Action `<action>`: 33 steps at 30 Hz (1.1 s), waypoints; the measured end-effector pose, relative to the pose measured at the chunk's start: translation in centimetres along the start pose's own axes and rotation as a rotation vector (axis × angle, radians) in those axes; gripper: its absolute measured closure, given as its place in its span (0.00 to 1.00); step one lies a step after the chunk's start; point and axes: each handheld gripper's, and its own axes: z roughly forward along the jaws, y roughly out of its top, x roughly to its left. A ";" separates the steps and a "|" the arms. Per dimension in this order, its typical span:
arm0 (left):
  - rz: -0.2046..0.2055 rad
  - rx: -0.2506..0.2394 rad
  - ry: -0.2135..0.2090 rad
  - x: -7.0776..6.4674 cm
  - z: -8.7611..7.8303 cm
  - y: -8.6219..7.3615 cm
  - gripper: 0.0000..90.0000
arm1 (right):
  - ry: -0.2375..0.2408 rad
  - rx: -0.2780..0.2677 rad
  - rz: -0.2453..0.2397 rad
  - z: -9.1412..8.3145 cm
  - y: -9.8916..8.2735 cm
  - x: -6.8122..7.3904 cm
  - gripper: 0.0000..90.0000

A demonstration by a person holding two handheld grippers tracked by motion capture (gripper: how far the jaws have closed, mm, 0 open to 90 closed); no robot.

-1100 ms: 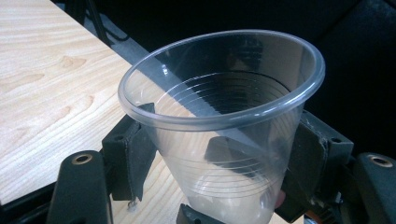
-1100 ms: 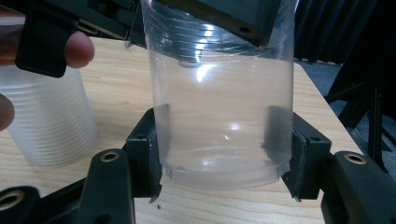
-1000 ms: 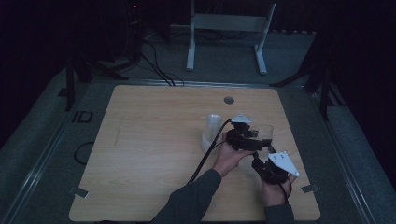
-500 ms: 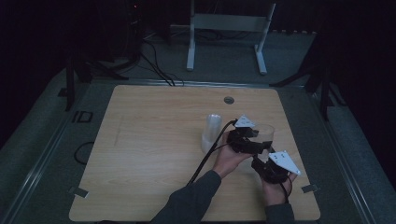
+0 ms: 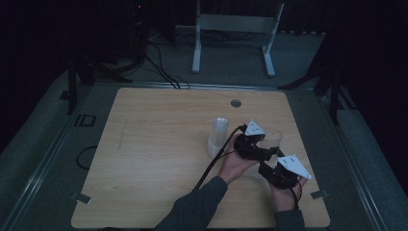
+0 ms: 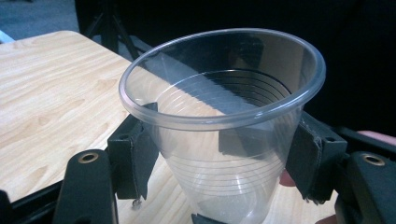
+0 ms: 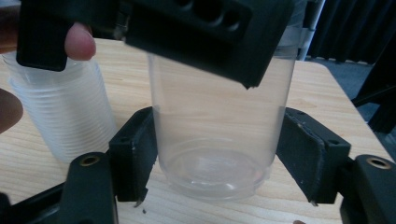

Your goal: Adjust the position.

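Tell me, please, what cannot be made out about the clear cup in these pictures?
Right gripper view: rim of the clear cup, hidden by the left claw across the top.
Same view: top of the stack of cups, behind that claw and a fingertip.
High view: the cup, too small and dim to read.

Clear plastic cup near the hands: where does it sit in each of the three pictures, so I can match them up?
High view: clear plastic cup right of centre, to the right of the stack of cups.
Left gripper view: cup large in the centre, seen from above its rim.
Right gripper view: cup in the centre, the stack at left.
Shared landmark: the light wooden table.
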 end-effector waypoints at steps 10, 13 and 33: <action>0.003 -0.005 0.004 -0.2 0.0 0.0 0.34 | -0.001 -0.002 -0.002 0.0 -0.2 0.1 0.46; -0.032 -0.027 -0.021 -0.1 -0.1 0.0 0.32 | -0.007 -0.007 0.001 0.0 -0.2 0.1 0.46; -0.088 -0.118 -0.053 0.3 -0.5 -0.1 0.30 | 0.019 -0.021 0.015 -0.1 -0.2 0.2 0.46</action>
